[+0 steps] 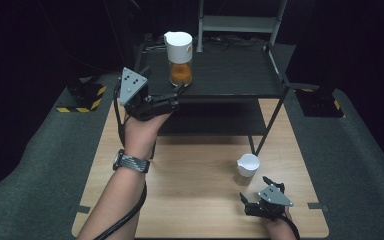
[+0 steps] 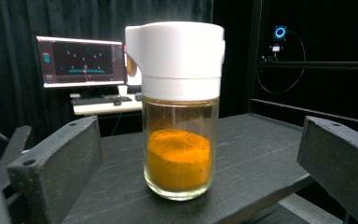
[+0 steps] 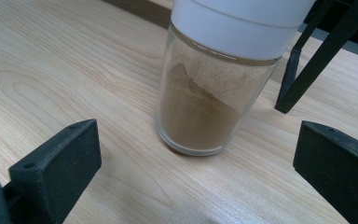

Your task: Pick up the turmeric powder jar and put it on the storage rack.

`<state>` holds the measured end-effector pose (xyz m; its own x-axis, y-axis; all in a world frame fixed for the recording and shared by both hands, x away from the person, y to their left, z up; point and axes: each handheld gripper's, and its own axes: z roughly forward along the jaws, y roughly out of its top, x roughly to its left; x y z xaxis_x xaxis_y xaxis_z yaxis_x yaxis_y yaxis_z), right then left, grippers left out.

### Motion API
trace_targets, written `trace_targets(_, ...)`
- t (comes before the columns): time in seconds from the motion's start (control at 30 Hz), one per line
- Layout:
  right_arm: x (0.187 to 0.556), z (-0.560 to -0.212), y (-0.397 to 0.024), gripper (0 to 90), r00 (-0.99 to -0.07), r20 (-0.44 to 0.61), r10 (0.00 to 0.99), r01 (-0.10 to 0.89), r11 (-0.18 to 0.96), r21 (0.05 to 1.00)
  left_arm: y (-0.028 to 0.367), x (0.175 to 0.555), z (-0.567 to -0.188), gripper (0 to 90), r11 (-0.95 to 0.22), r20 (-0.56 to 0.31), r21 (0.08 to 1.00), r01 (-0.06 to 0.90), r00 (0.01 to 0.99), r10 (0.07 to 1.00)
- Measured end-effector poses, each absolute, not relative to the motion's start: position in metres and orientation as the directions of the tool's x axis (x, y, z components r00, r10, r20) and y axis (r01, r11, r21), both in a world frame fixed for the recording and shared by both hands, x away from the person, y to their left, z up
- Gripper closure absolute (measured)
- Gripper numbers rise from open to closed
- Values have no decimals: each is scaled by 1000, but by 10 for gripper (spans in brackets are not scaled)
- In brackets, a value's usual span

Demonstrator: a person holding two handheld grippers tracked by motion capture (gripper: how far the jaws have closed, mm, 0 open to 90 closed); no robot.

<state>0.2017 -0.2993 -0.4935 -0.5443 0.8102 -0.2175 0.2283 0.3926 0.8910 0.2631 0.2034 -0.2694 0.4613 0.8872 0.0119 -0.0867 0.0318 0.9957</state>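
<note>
A glass jar of orange powder (image 1: 179,60) with a white lid stands upright on the black shelf (image 1: 230,75). My left gripper (image 1: 179,91) is level with it and just short of it, jaws wide apart. In the left gripper view the orange jar (image 2: 181,116) stands free ahead of the two black fingers (image 2: 60,158), touching neither. A second white-lidded jar, holding brown powder (image 1: 247,167), stands on the wooden table (image 1: 180,200). My right gripper (image 1: 256,190) is open just in front of it. The brown jar (image 3: 205,102) sits untouched beyond that gripper's fingers (image 3: 56,163).
The shelf's slanted black leg (image 1: 267,125) comes down onto the table just behind the brown jar. A lit monitor (image 2: 81,60) and keyboard stand far behind the shelf. A yellow-and-black striped base (image 1: 82,97) sits on the floor at the left.
</note>
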Motion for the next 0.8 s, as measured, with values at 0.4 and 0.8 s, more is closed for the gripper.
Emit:
trace_targets(0.4,202,-493,-299,5,-544,-220,810,227,395,890,206,236,-288,4,3,32,997,-72,471,882)
trace_targets(0.8,201,-494,-298,5,-545,-226,807,224,400,889,205,215,-326,4,-31,43,999,-32,481,876)
